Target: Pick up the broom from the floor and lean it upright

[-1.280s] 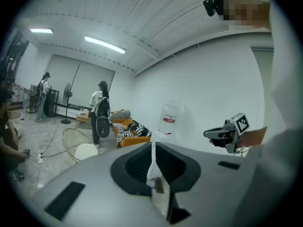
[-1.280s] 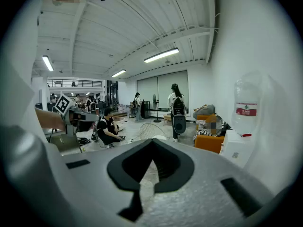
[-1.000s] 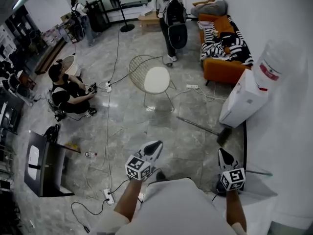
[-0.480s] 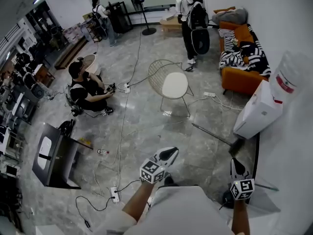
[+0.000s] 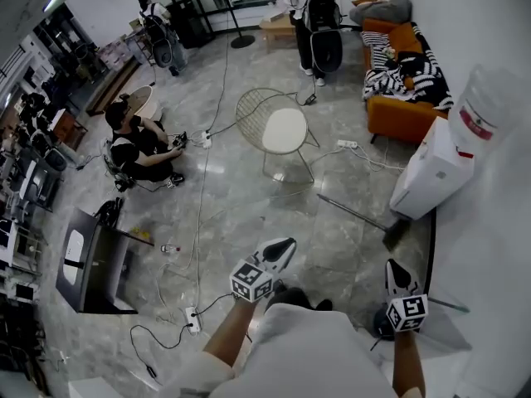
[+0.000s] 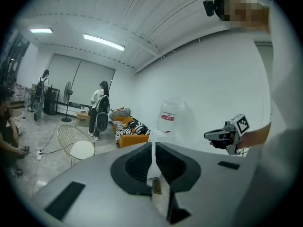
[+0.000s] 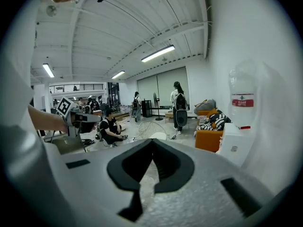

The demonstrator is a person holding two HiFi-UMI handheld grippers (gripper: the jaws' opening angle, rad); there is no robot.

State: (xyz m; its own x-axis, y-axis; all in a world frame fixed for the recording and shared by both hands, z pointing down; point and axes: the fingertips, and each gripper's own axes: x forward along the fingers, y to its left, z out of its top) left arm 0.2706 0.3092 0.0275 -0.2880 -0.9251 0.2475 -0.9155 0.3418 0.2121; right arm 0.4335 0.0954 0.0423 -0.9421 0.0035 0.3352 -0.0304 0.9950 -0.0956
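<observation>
The broom (image 5: 355, 215) lies flat on the grey floor, its thin handle running up-left and its dark head (image 5: 397, 232) next to the white water dispenser (image 5: 431, 177). My left gripper (image 5: 284, 245) hovers shut and empty, left of the broom and short of it. My right gripper (image 5: 390, 265) is also shut and empty, just below the broom head in the head view. In the left gripper view the left jaws (image 6: 152, 144) meet, with the right gripper (image 6: 227, 134) off to the right. The right gripper view shows its own jaws (image 7: 152, 141) closed. Neither gripper view shows the broom.
A wire chair (image 5: 278, 127) with a white seat stands beyond the broom handle. An orange sofa (image 5: 398, 98) is along the right wall. A person (image 5: 137, 152) sits on the floor at left, another (image 5: 315, 23) stands far back. Cables and a power strip (image 5: 191, 320) cross the floor; a dark cabinet (image 5: 87, 264) is at left.
Both grippers have drifted a little forward toward the broom while the head view swung; both stay shut and empty. The broom lies where it was.
</observation>
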